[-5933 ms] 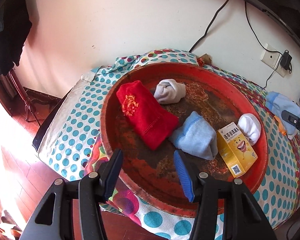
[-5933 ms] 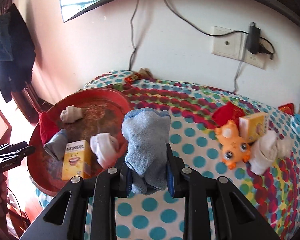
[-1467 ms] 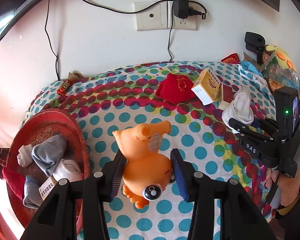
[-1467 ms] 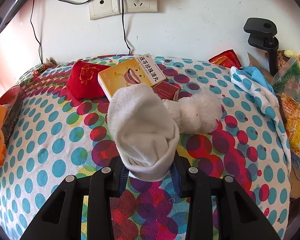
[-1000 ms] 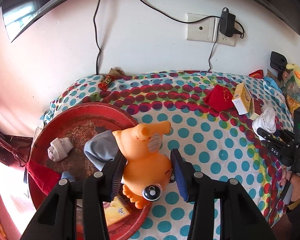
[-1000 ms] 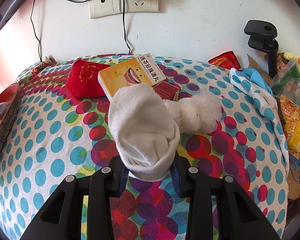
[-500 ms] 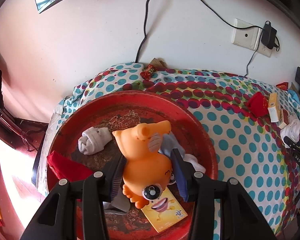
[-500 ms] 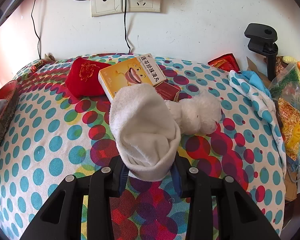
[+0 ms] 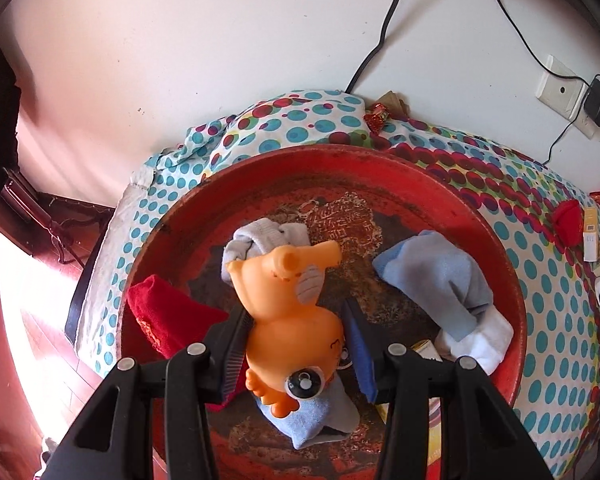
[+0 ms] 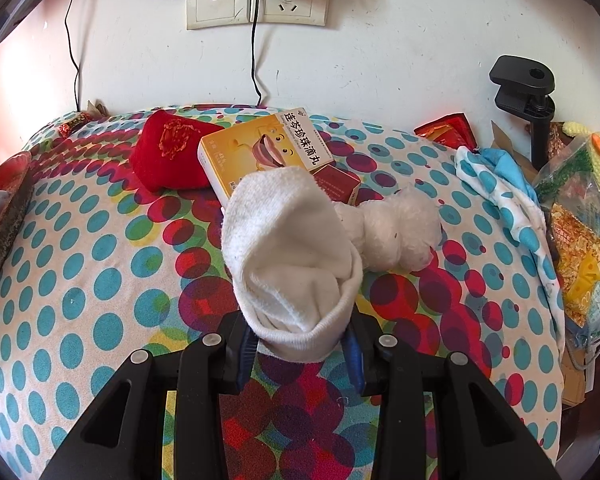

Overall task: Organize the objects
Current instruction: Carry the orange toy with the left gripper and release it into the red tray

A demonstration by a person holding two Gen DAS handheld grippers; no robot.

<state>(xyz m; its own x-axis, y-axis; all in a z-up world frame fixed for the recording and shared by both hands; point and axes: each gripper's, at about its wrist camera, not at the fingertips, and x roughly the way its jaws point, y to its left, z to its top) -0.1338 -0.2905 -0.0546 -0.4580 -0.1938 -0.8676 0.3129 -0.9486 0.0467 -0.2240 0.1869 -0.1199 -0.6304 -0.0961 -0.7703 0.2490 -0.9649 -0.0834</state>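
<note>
Left wrist view only: left tool (image 9: 296, 344) clenched on orange toy (image 9: 288, 312), held over red tray (image 9: 420, 184) on the dotted bed (image 9: 320, 124). Tray holds one red pouch (image 9: 164, 316) and three sock bundles. Right wrist view only: right tool (image 10: 300, 344) grips white sock (image 10: 288, 248) above bed; behind it one yellow box (image 10: 260, 148), one red pouch, one white fluffy bundle (image 10: 396, 232).

Socks (image 9: 444, 276) crowd red tray (image 9: 380, 168), bare patch mid-tray, tablecloth (image 10: 80, 280) open
</note>
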